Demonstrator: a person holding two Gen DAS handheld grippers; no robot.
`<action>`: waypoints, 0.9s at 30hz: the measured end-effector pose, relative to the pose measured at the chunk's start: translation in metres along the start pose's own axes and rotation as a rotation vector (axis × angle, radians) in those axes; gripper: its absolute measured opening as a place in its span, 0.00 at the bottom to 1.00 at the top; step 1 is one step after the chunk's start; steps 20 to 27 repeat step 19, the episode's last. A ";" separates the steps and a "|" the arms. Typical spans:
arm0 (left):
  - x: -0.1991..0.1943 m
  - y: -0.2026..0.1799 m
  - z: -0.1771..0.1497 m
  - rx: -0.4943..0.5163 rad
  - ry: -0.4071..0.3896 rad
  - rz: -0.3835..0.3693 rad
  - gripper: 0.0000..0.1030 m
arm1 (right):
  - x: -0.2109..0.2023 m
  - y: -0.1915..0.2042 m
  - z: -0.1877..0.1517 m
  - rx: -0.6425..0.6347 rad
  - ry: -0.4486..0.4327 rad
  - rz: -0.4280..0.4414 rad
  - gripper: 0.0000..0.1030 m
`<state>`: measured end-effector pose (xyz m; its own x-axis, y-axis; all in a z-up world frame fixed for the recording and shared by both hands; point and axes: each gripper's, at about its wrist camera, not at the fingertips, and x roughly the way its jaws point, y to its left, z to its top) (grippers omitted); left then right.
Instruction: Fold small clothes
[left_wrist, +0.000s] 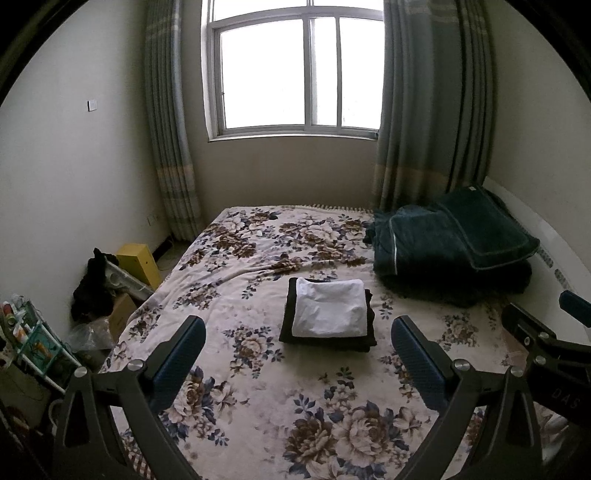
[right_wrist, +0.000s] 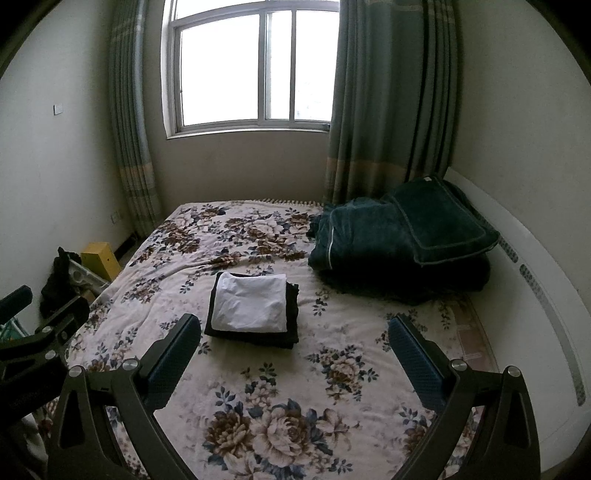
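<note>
A folded white garment lies on top of a folded black garment in the middle of the floral bed. The same stack shows in the right wrist view, white garment on black garment. My left gripper is open and empty, held above the bed in front of the stack. My right gripper is open and empty, held just right of the stack. The right gripper's body shows at the right edge of the left wrist view.
A dark green folded quilt with a pillow sits at the far right of the bed, also in the right wrist view. A yellow box, black clothing and boxes crowd the floor left of the bed. A window and curtains stand behind.
</note>
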<state>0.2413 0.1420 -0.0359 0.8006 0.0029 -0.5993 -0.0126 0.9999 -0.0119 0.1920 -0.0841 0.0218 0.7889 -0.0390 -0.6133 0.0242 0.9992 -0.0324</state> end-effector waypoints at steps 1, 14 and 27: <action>0.001 0.000 0.001 0.001 0.000 0.003 1.00 | 0.000 0.000 0.000 0.000 -0.001 0.000 1.00; 0.003 0.002 0.003 0.006 -0.001 -0.001 1.00 | -0.001 0.002 0.001 -0.001 -0.002 0.001 1.00; 0.002 0.003 0.003 0.004 0.001 -0.001 1.00 | 0.000 0.002 0.001 -0.004 -0.001 -0.001 1.00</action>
